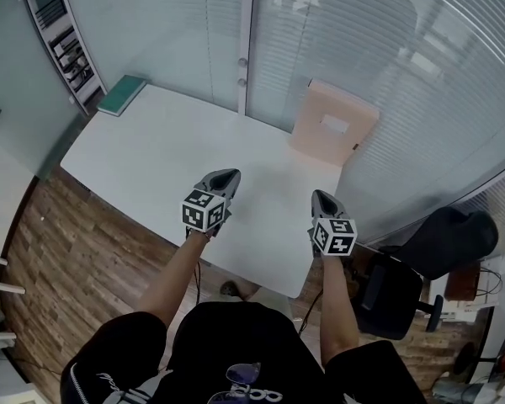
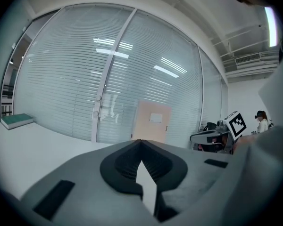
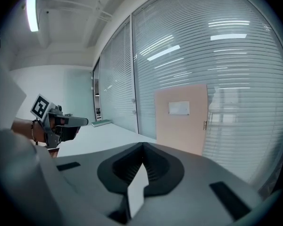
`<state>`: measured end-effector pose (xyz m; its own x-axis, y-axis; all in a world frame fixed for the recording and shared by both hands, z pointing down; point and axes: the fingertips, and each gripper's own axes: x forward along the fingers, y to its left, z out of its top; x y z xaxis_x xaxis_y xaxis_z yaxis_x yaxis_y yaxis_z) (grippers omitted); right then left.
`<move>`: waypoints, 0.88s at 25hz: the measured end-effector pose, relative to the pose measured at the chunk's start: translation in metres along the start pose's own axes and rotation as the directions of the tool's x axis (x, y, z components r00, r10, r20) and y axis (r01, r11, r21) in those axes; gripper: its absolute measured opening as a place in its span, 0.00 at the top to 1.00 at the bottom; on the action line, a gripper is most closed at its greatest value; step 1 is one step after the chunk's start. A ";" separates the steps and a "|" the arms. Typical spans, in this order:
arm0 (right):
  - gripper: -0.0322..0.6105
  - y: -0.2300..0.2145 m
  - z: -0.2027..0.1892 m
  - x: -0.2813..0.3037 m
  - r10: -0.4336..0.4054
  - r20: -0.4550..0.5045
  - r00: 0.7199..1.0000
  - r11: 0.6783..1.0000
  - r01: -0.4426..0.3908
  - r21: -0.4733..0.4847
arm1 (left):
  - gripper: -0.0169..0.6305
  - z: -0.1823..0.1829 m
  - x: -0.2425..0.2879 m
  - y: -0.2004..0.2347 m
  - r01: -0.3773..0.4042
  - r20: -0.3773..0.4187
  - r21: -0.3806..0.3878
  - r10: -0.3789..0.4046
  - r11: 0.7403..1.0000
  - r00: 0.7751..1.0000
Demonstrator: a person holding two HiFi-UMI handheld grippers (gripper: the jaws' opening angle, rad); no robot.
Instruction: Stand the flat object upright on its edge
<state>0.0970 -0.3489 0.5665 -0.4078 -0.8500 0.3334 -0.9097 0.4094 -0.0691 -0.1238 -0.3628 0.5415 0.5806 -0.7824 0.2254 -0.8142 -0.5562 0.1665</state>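
A flat beige board (image 1: 332,129) with a white label stands upright at the far right of the white table (image 1: 151,154), its back against the glass wall. It also shows in the left gripper view as the board (image 2: 152,121) and in the right gripper view as the board (image 3: 181,119). My left gripper (image 1: 228,175) hovers over the table's near edge, jaws shut and empty; its own view shows the gripper (image 2: 140,141) closed. My right gripper (image 1: 321,195) is shut and empty too, nearer the board; its own view shows the gripper (image 3: 142,145) closed.
A green book (image 1: 122,95) lies at the table's far left corner. Glass walls with blinds (image 1: 421,74) run behind the table. A black office chair (image 1: 396,297) stands at the right, and a shelf unit (image 1: 63,36) at the back left. Wooden floor (image 1: 67,259) lies below.
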 end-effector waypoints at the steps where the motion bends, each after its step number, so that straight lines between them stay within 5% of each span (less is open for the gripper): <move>1: 0.91 0.001 0.000 0.001 0.001 -0.001 1.000 1.000 -0.001 0.000 | 0.94 0.000 -0.001 0.002 0.000 -0.001 0.002 0.000 1.000 1.000; 22: 0.91 0.008 -0.007 0.014 0.016 -0.028 0.999 1.000 -0.016 0.010 | 0.94 -0.004 0.008 0.014 0.024 -0.025 -0.005 -0.024 1.000 0.999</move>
<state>0.0847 -0.3552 0.5768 -0.4199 -0.8339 0.3582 -0.9040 0.4192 -0.0840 -0.1306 -0.3759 0.5499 0.6001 -0.7613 0.2455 -0.7999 -0.5735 0.1768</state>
